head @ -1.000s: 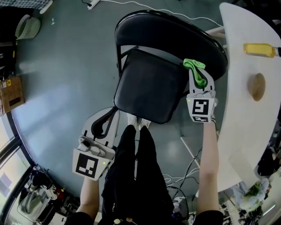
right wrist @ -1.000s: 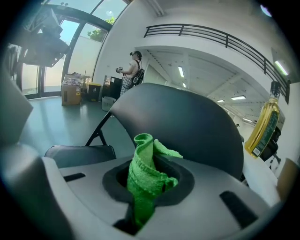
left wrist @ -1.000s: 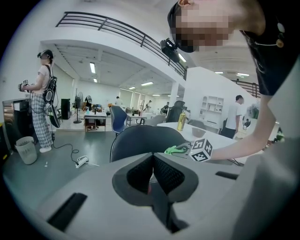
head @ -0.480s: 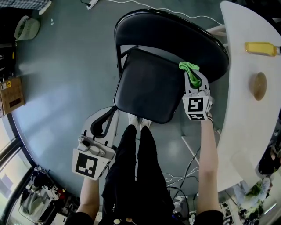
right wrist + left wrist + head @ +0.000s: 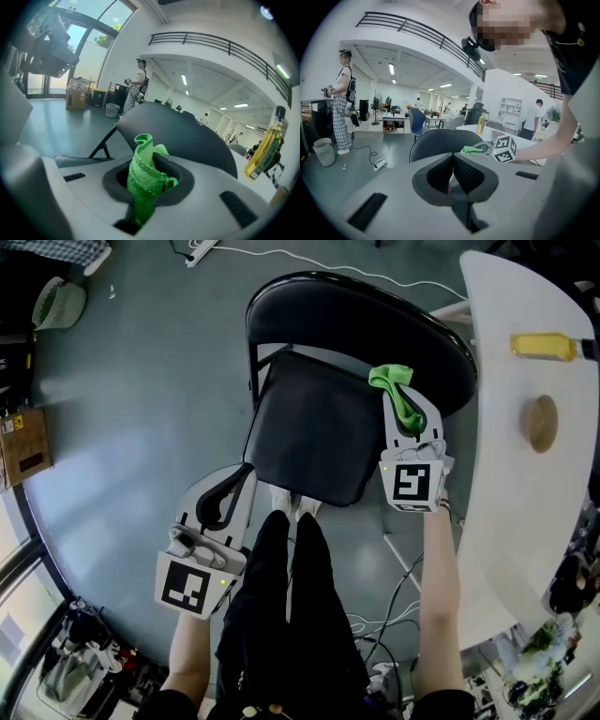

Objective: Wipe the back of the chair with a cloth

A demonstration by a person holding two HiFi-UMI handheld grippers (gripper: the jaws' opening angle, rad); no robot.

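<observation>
- The green fabric cloth [image 5: 388, 380] is pinched between the jaws of the right tool [image 5: 401, 403]; in the right gripper view it is seen bunched into a roll, standing up out of the jaws with its folded end on top.
- The cloth is held at the inner face of the curved black backrest [image 5: 356, 320] of the black metal-framed chair [image 5: 314, 432], towards the backrest's right end and above the rear right corner of the seat [image 5: 309, 442].
- Whether the cloth's tip presses on the backrest cannot be told; from the head view it overlaps the lower edge, and from the right gripper view the backrest is seen close behind it.
- The left tool [image 5: 221, 506] is pressed together with nothing between its jaws, the two dark pads meeting at their tips.
- The left tool is held low at the front left corner of the seat, over the grey floor [image 5: 122, 381], apart from the chair frame.
- A white curved tabletop [image 5: 506, 521] is seen just to the right of the chair; a yellow bottle [image 5: 544, 346] and a round brown object [image 5: 539, 423] are carried on it.
- A white cable [image 5: 300, 254] is laid on the floor behind the chair.
</observation>
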